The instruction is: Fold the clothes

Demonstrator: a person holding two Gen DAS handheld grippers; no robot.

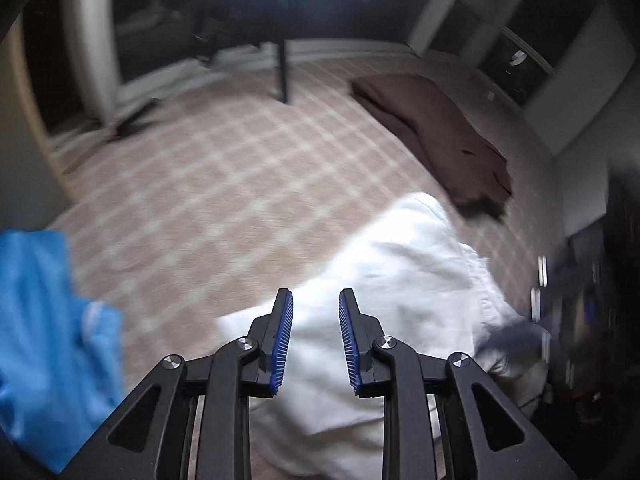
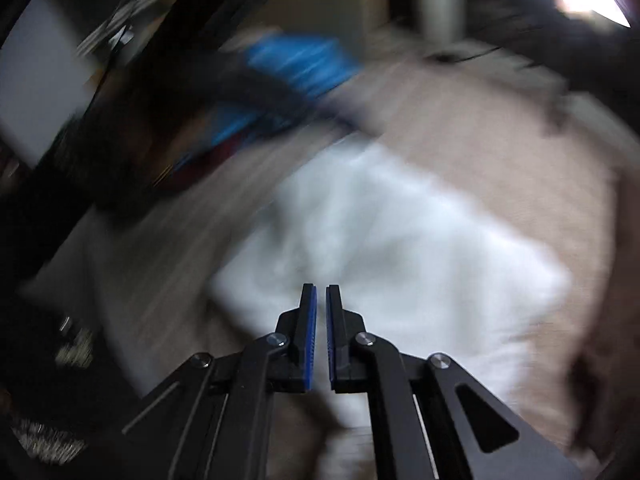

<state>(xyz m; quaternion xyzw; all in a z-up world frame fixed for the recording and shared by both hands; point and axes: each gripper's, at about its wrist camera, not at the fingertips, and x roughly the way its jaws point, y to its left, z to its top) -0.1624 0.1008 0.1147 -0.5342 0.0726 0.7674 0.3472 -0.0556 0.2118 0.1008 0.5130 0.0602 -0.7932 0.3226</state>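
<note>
Right now my left gripper point(image 1: 316, 312) has its jaws apart with nothing between them, hanging over the white garment point(image 1: 400, 280) that fills the lower centre of its view. My right gripper point(image 2: 321, 300) has its jaws drawn almost together, empty, above the same white garment point(image 2: 400, 248), which lies on the checked beige bedspread point(image 1: 240, 168). A brown garment point(image 1: 432, 132) sits at upper right of the left view, apart from the white one. Blue cloth point(image 1: 40, 320) fills the lower left edge. The right view is heavily blurred; blue cloth point(image 2: 296, 64) shows at upper centre.
</note>
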